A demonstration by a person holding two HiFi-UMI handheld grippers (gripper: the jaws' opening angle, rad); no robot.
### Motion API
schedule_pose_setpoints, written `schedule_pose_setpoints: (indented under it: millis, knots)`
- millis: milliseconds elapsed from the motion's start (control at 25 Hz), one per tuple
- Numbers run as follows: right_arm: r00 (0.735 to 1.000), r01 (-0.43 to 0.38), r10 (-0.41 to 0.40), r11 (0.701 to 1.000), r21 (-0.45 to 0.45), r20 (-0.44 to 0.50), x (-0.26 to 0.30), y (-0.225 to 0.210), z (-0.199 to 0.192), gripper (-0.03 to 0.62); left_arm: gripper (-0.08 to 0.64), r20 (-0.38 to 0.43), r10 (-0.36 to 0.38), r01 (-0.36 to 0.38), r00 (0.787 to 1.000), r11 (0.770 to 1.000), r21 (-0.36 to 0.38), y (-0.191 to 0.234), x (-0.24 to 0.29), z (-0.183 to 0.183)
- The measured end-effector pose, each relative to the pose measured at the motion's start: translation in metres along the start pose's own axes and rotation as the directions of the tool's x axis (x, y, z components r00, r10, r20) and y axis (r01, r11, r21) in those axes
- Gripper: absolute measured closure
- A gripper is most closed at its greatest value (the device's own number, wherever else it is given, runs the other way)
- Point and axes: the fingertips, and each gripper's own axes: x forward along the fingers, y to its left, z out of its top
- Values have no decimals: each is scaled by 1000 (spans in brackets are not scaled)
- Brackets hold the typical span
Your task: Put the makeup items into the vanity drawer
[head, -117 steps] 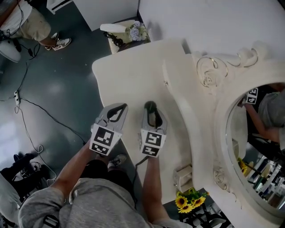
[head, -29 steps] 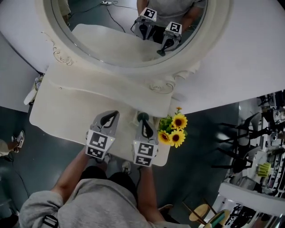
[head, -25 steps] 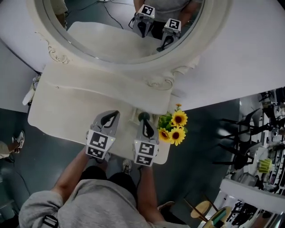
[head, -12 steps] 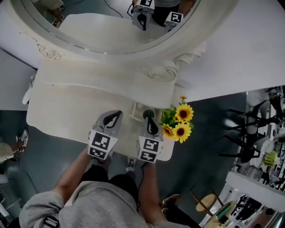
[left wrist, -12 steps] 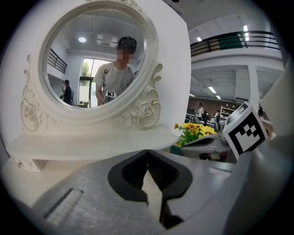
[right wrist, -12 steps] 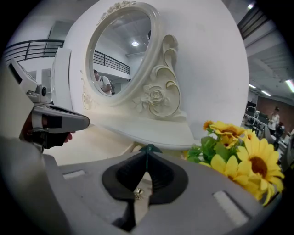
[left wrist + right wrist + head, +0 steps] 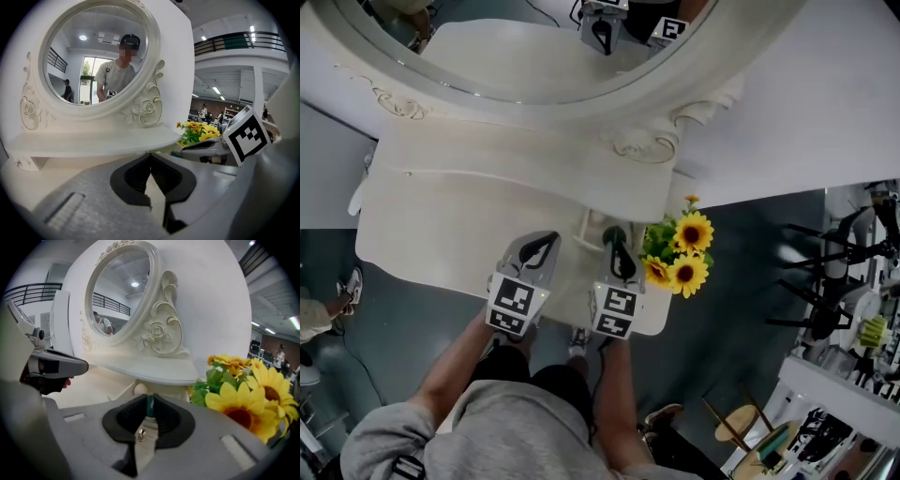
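A white vanity table [image 7: 441,216] carries a big oval mirror [image 7: 534,47]. A small open drawer [image 7: 584,231] with a round knob [image 7: 139,389] sits under the mirror shelf, right by the sunflowers. My right gripper [image 7: 614,236] reaches over this drawer [image 7: 123,391]. Between the tips of the right gripper [image 7: 149,401] is a slim dark green makeup item [image 7: 149,408], and the jaws are opening while still touching it. The green item [image 7: 613,232] shows at the tips from above. To the left, my left gripper [image 7: 546,240] hovers over the tabletop, and the left gripper [image 7: 150,154] is shut and empty.
A bunch of sunflowers [image 7: 680,258] stands just right of the drawer, close to the right gripper, and fills the right side of its view [image 7: 243,399]. The table's front edge lies under both grippers. Dark floor, chairs and shelving lie to the right.
The right gripper with the green item has edged forward over the small drawer beside the sunflowers. The left gripper has kept its place beside it.
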Motion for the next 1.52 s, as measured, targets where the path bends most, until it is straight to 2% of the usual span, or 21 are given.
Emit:
schedule_pose_setpoints:
  millis: [40,120,520,760,1040,1280,1320,1520]
  knots:
    - [1000,-5,4,1000,10,5,-1,1,2,530,549,-1,2,-2,1000,1000,0,0,-1,-1]
    - [1000,-15,14,1000,21,11,-2,3,4,438,549,-2,6,-6,1000,1000,-1,1,-4,-2]
    - [1000,-11,10,1000,9,30,-16,5,11,437,549,21,6,-6,1000,1000,9,-3,-12,7]
    - [995,-26,29,999,-24,97,-39,6,37,437,549,72,25,-26,997,999,21,-10,-26,31]
    - [985,-62,73,996,-71,158,-79,10,67,437,549,139,82,-86,987,996,23,-23,-57,61]
    - [956,-112,143,985,-131,255,-123,20,97,438,549,200,154,-161,968,987,22,-38,-94,83]
    - [952,-117,151,983,-140,266,-132,21,100,459,549,209,165,-174,964,985,22,-41,-100,86]
    - [927,-154,211,968,-200,309,-172,29,107,482,549,241,228,-237,943,971,10,-60,-132,92]
